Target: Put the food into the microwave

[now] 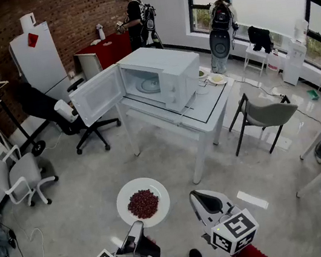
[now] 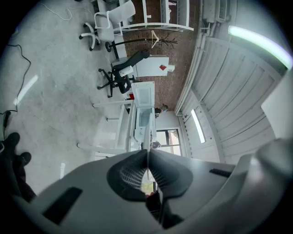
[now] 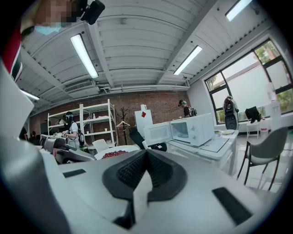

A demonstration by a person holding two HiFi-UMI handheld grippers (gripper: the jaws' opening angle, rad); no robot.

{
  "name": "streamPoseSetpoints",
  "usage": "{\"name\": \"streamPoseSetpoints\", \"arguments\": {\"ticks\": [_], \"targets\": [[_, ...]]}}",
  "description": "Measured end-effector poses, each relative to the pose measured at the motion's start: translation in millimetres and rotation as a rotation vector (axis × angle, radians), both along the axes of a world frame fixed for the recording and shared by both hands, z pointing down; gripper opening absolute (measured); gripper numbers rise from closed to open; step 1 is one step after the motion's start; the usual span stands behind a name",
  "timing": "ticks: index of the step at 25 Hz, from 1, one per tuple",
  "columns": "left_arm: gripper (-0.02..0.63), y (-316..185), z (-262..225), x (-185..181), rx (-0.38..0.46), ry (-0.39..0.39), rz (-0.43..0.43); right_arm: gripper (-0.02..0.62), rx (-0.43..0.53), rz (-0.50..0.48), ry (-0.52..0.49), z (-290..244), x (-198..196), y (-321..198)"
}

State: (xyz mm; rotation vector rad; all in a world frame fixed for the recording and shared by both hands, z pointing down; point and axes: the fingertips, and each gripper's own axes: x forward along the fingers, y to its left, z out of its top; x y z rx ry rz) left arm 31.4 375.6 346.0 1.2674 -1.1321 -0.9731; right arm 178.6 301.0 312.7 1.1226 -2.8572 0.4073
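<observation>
A white plate (image 1: 143,202) heaped with red food (image 1: 143,203) hangs over the floor, level. My left gripper (image 1: 137,225) is shut on its near rim. In the left gripper view the plate (image 2: 147,135) runs edge-on as a thin white line out of the shut left gripper (image 2: 147,157). My right gripper (image 1: 199,197) hovers to the right of the plate, shut and holding nothing; its pads meet in the right gripper view (image 3: 146,153). Ahead, the white microwave (image 1: 160,77) stands on a white table (image 1: 209,110) with its door (image 1: 98,95) swung wide to the left.
A grey chair (image 1: 265,113) stands right of the table, a black office chair (image 1: 63,114) left of it, white chairs (image 1: 15,175) further left. Two people (image 1: 134,12) (image 1: 220,31) work at the back. Dishes (image 1: 216,78) lie on the table's far end.
</observation>
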Motion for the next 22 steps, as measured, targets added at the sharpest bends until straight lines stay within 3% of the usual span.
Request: {"name": "streamPoseSetpoints", "arguments": {"ticks": [22], "targets": [[0.021, 6.9, 3.3, 3.7, -0.002, -0.008, -0.026, 0.014, 0.002, -0.05, -0.044, 2.1, 4.5, 7.5]]}}
